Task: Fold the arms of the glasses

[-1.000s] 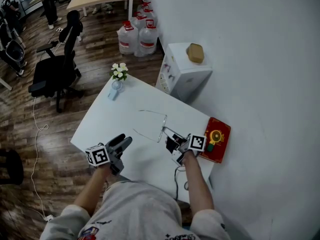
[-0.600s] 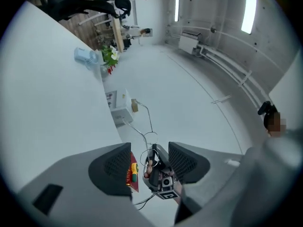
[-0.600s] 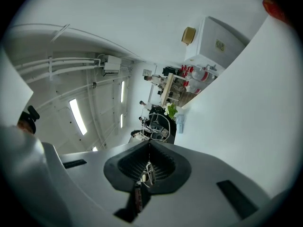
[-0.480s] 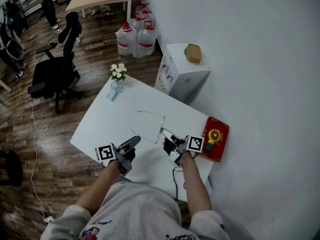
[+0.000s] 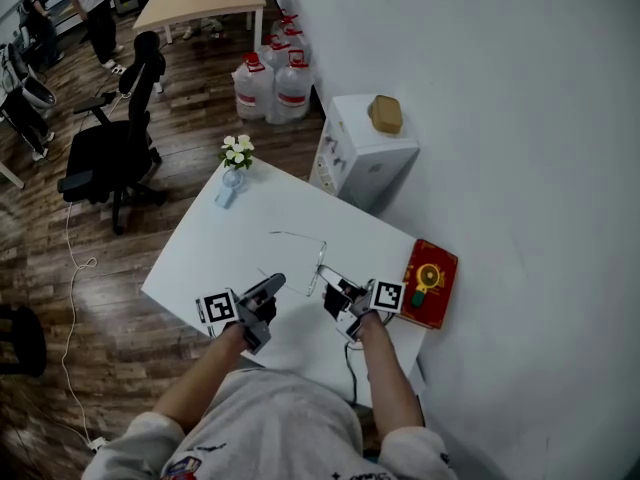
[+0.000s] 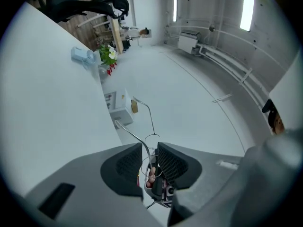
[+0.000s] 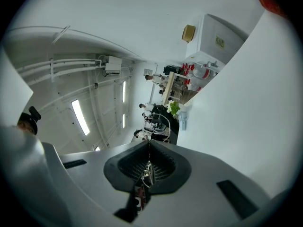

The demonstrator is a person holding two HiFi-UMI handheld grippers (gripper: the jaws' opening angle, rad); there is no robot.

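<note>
stage: early, neither arm looks folded | right tongs (image 5: 335,290): clamped on glasses (image 5: 318,265) | left tongs (image 5: 272,286), at their 9 o'clock: just closing around one arm (image 6: 130,132), not yet pinching | left: both folds

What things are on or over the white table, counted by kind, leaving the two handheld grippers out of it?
Thin wire-framed glasses: 1
Pale blue vase holding white flowers: 1
Flat red box with a yellow round emblem: 1
Total: 3
</note>
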